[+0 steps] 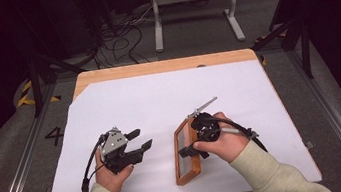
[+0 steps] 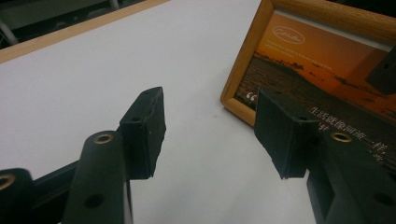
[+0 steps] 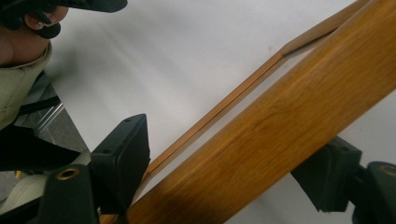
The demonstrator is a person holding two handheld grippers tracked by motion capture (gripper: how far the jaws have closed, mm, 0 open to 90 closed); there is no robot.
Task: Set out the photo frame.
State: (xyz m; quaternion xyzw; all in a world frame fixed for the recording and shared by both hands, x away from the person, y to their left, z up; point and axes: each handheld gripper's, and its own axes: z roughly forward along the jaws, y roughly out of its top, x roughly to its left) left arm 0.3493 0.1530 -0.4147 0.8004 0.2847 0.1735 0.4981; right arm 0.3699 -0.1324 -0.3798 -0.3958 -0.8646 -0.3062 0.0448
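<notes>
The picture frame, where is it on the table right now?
In the high view the picture frame stands tilted on the white sheet, right of centre near the front edge, with the right hand-held gripper straddling its wooden side.

A lab test bay: black curtains, floor cables [image 1: 122, 37], hazard tape [image 1: 27, 93], paper-covered table [image 1: 164, 66].

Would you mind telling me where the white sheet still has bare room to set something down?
The far half of the white sheet, between its far edge and the tongs, is bare, as is the strip right of the wooden picture frame. It is crowded near the front: the left tongs and the right tongs straddling the frame's side rail leave a narrow gap.
</notes>
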